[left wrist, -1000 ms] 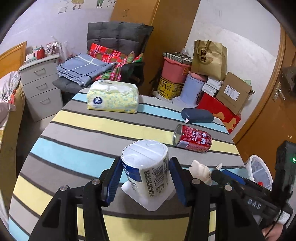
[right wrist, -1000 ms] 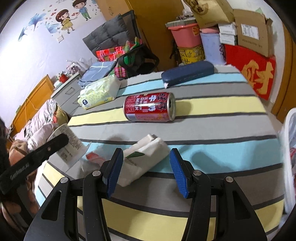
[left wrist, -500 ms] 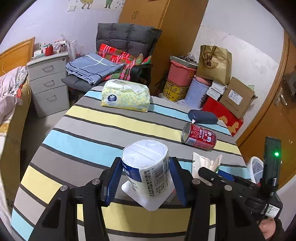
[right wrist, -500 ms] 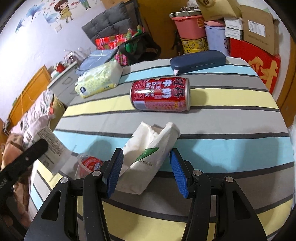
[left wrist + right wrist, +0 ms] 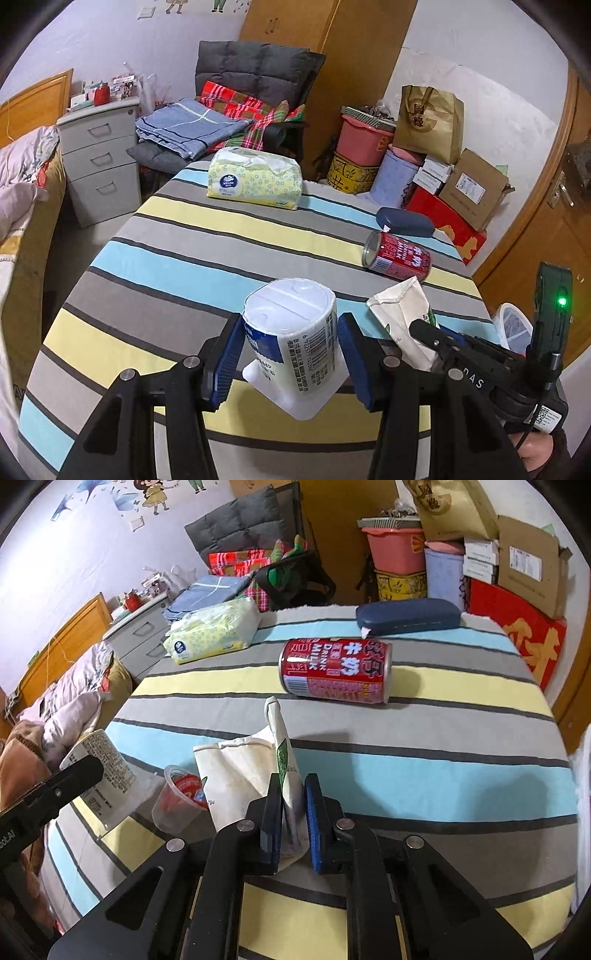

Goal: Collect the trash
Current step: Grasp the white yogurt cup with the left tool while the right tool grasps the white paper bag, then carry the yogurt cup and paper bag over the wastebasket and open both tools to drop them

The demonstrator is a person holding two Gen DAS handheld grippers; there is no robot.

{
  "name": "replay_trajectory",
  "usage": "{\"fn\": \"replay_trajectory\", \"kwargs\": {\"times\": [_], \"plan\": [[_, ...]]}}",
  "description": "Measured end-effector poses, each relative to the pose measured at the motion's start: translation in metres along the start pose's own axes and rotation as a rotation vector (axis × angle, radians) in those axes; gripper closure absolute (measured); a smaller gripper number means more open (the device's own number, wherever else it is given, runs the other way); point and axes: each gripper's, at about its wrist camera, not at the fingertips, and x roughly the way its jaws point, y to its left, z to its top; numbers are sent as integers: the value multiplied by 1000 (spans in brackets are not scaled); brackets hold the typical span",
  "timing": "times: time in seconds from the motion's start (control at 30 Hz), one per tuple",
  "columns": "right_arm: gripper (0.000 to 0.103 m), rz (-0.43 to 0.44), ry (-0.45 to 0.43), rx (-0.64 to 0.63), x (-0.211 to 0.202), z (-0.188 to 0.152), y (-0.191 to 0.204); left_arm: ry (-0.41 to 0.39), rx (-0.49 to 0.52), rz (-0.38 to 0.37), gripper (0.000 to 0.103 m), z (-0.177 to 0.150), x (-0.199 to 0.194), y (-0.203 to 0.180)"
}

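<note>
My left gripper [image 5: 290, 363] is shut on a white yogurt cup [image 5: 293, 339] held upside down above the striped table; the cup also shows in the right wrist view [image 5: 105, 771]. My right gripper [image 5: 291, 819] is shut on a crumpled white paper bag [image 5: 251, 771], which also shows in the left wrist view [image 5: 404, 314]. A red drink-milk can [image 5: 334, 670] lies on its side beyond the bag, also in the left wrist view [image 5: 397, 254]. A small clear plastic cup [image 5: 181, 801] with a red lid lies left of the bag.
A yellow tissue pack [image 5: 255, 177] and a dark blue glasses case [image 5: 404, 221] lie at the table's far side. A white bin [image 5: 511, 325] stands past the right table edge. A chair with blankets, drawers [image 5: 99, 162] and stacked boxes [image 5: 469, 184] stand behind.
My right gripper's jaws have closed on the paper bag, which now stands up crumpled. My left gripper has risen and drawn back with the yogurt cup.
</note>
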Motion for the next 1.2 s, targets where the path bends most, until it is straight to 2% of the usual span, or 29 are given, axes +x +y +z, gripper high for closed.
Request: {"fn": "replay_trajectory", "kwargs": {"times": [0.57, 1.2], "plan": [[91, -34, -136, 42, -57, -7, -24, -42, 128, -44, 51, -16, -38, -74], [91, -150, -275, 164, -132, -32, -103, -63, 308, -192, 51, -43, -60, -212]]}}
